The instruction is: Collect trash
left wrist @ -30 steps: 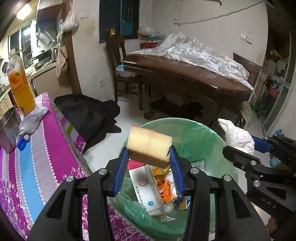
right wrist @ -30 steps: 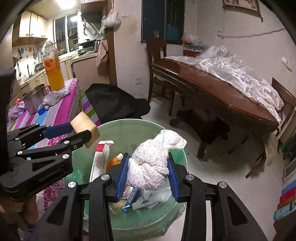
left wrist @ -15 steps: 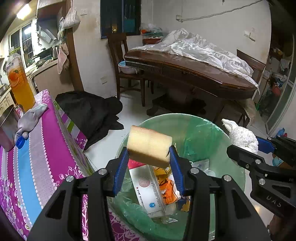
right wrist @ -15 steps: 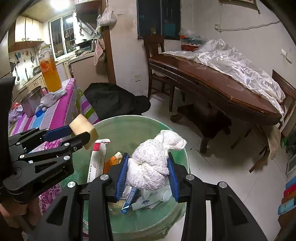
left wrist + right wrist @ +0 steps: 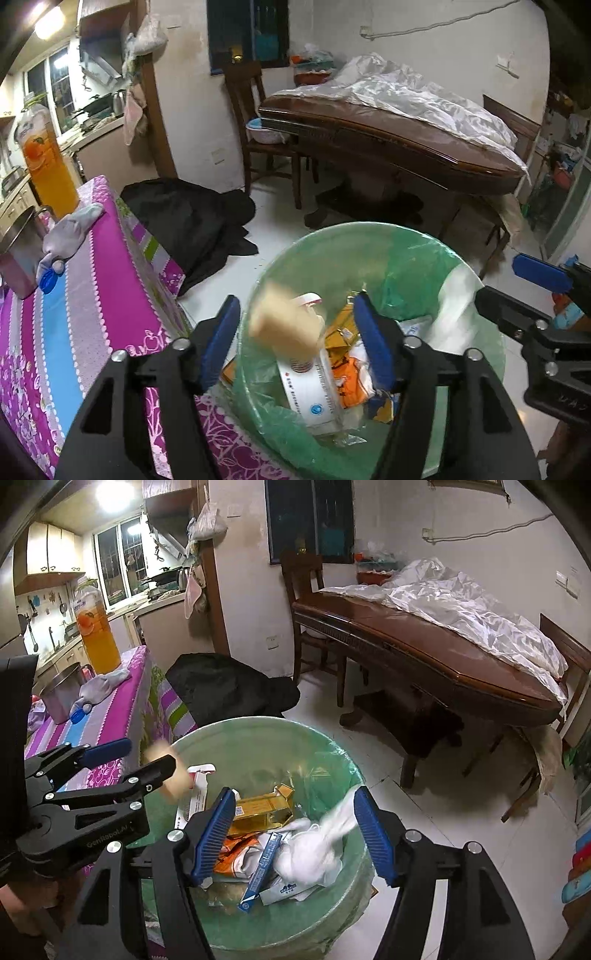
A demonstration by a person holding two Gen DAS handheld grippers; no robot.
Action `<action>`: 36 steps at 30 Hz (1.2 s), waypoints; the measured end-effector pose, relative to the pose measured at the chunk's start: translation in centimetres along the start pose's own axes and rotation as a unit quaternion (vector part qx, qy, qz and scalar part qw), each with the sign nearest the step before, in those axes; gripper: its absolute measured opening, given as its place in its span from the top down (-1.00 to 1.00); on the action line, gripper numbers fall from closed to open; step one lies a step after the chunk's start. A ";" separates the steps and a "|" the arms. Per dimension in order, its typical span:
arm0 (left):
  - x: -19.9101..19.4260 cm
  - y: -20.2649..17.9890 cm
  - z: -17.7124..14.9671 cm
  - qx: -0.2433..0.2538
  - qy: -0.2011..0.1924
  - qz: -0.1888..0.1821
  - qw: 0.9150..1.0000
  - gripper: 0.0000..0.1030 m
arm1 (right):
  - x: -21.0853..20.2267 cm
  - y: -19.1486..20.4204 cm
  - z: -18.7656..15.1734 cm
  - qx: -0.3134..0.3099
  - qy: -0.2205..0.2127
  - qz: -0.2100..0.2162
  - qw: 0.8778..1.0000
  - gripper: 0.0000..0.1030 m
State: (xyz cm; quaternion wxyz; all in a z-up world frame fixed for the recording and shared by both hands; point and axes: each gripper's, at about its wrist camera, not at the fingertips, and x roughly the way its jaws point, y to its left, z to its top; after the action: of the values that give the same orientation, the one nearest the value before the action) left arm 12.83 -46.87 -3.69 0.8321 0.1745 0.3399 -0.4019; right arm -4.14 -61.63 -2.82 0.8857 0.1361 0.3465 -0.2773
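Note:
A bin lined with a green bag [image 5: 413, 258] [image 5: 258, 734] stands on the floor, with cartons and wrappers inside. My left gripper [image 5: 299, 336] hangs over it, jaws opening. A yellow sponge [image 5: 288, 325] [image 5: 173, 775] is blurred and falling between them, free of the pads. My right gripper [image 5: 293, 827] is over the bin too, jaws opening. A white crumpled cloth [image 5: 314, 849] drops blurred from it onto the trash. Each gripper shows at the edge of the other's view.
A table with a pink striped cloth [image 5: 74, 295] sits left of the bin, bearing a juice bottle [image 5: 48, 166], a metal pot [image 5: 18, 254] and a grey rag [image 5: 70, 229]. Black fabric [image 5: 192, 225] lies on the floor. A wooden table [image 5: 388, 140] and chair stand behind.
Both grippers have gone from shut to open. The sponge has left the left jaws and the white cloth has left the right jaws; both are dropping into the bin.

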 end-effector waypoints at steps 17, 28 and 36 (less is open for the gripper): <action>-2.3 1.8 -0.6 -0.014 -0.021 0.025 0.999 -0.37 | -4.6 0.7 -0.4 -0.008 -0.077 -0.002 0.997 -0.71; -9.1 4.4 -3.4 -0.028 -0.096 0.091 0.991 -0.89 | -11.0 4.8 -3.2 -0.014 -0.167 0.006 0.986 -0.90; -13.6 4.3 -6.0 -0.031 -0.107 0.080 0.991 -0.89 | -16.1 6.5 -7.5 -0.021 -0.196 -0.008 0.980 -0.90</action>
State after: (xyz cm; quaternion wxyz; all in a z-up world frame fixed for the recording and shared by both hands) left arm 7.62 -33.37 1.71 0.8983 0.1308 0.2459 -0.3399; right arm -14.19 -46.72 3.18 0.9368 0.0582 0.1733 -0.2982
